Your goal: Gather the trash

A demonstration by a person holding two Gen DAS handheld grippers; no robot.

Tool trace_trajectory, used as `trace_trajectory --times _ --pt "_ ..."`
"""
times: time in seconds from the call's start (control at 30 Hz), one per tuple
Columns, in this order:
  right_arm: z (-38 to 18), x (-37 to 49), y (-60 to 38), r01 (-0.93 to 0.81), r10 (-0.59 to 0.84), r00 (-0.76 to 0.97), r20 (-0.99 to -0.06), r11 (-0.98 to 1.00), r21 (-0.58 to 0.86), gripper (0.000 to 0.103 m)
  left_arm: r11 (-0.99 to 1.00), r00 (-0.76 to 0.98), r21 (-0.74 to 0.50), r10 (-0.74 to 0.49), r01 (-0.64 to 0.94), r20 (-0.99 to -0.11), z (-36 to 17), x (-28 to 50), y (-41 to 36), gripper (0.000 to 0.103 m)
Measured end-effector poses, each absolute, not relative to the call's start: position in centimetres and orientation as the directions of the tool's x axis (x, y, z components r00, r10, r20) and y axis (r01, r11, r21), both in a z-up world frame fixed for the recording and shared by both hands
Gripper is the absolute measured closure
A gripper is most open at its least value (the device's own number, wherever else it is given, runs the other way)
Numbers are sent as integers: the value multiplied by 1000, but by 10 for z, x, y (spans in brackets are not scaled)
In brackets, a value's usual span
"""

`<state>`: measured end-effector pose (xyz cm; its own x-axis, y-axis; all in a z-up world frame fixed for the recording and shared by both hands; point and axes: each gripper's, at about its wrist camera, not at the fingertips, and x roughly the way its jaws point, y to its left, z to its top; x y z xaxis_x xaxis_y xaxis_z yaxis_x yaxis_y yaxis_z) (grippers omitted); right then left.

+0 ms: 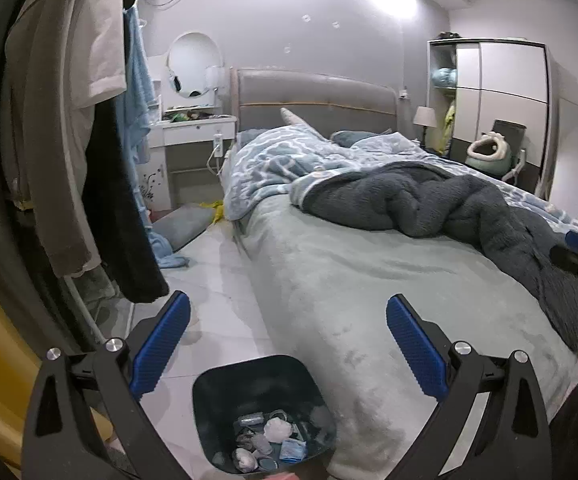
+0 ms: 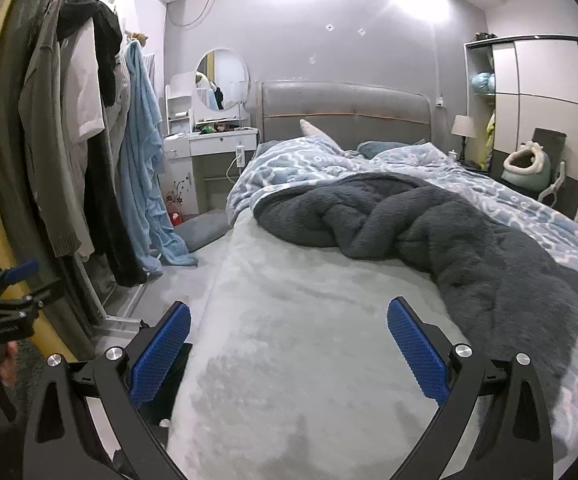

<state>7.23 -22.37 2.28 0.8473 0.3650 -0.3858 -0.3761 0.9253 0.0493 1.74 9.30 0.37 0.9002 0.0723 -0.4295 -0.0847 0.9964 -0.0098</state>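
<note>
We see the bed (image 1: 329,264) with a grey blanket (image 1: 429,208) heaped on it. The bin (image 1: 217,392) stands on the floor beside the bed, trash (image 1: 265,440) inside. Our left tool (image 1: 287,344) gapes above it; our right tool (image 2: 289,346) gapes over the bed.

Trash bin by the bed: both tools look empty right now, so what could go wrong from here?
1. The trash bin stands on the floor tight against the bed corner, already holding wrappers and crumpled tissue; a careless pass of the left tool might tip it.
2. The dark fleece blanket lies bunched, so small trash could hide in its folds.
3. The right tool is open over soft bedding; closing there could snag fabric instead of trash.
</note>
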Motion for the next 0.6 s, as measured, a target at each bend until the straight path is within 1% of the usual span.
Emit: trace_trajectory --times 0.1,0.2,0.3,0.37,0.6 --pt "18 61 -236 -368 360 853 -378 928 54 3 998 901 19 69 -68 -427 -2 15 80 3" --pt "7 55 -244 -371 364 850 -381 927 58 3 998 912 35 67 -58 -404 -5 12 72 3" --pt "-15 55 -242 -376 365 841 -400 925 53 3 998 919 53 61 -44 -390 -10 11 65 3" --pt "-26 58 -239 -381 365 834 -414 923 48 3 997 915 73 59 -33 -399 -15 12 60 3" --pt "-36 64 -228 -390 375 827 -418 919 53 3 997 907 75 42 -12 -419 -23 13 56 3"
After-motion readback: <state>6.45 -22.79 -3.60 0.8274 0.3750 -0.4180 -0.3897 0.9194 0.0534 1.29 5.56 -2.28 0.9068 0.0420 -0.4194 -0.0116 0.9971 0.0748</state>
